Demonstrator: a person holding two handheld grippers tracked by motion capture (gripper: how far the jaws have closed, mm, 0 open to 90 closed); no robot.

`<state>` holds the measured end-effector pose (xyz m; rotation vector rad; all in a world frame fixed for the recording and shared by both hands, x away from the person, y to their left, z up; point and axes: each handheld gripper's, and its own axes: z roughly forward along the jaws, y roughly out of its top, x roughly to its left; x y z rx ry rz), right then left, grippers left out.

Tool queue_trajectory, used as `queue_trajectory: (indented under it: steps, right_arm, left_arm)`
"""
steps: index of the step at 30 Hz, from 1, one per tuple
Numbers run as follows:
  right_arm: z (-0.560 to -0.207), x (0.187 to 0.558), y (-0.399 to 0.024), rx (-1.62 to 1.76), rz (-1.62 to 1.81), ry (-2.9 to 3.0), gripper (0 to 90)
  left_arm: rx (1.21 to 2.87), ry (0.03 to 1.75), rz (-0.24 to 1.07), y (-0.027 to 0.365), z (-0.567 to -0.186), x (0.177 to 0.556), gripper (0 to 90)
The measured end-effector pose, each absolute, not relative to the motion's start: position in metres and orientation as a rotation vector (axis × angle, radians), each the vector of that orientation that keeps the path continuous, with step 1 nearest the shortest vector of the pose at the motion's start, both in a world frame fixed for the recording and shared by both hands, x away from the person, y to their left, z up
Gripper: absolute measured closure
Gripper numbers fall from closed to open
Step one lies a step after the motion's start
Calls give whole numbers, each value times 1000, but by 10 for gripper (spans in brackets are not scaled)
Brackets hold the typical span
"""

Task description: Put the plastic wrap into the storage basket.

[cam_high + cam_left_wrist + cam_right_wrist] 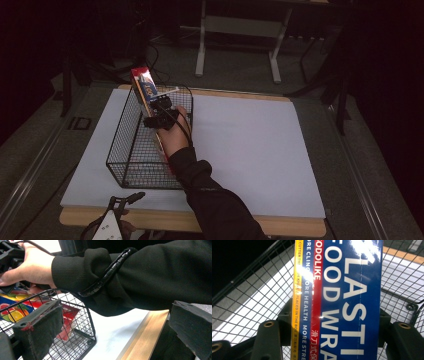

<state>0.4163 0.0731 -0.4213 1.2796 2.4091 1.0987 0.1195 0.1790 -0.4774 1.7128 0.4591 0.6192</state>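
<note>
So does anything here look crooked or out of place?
Only the plastic wrap box: it sits tilted in the wire basket, its top end poking above the rim, because the right gripper is holding it. Nothing looks spilled or damaged.

overhead view, gripper views close (shared basket [131, 150])

place: lab/studio | evid: dark rm, white board [250, 150] on bench, floor cables [160, 60]
</note>
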Motion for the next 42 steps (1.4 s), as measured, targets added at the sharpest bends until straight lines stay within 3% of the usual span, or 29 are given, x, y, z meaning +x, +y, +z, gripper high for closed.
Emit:
queue_trajectory:
  steps: [25,32,39,42]
  right_arm:
    - [-448,430,74,1263,991,2522,360]
    - [-444,426,65,1219,1075,2492,310]
    - [-428,414,42,1119,1163,2540,166]
    - [-422,407,30,1074,1187,2527,147]
  left_arm:
    - [1727,454,612,177,-478,120,0]
    - [1729,454,608,177,-479,120,0]
    - [1739,457,608,176,-479,121,0]
    - [1744,458,608,175,-480,122,0]
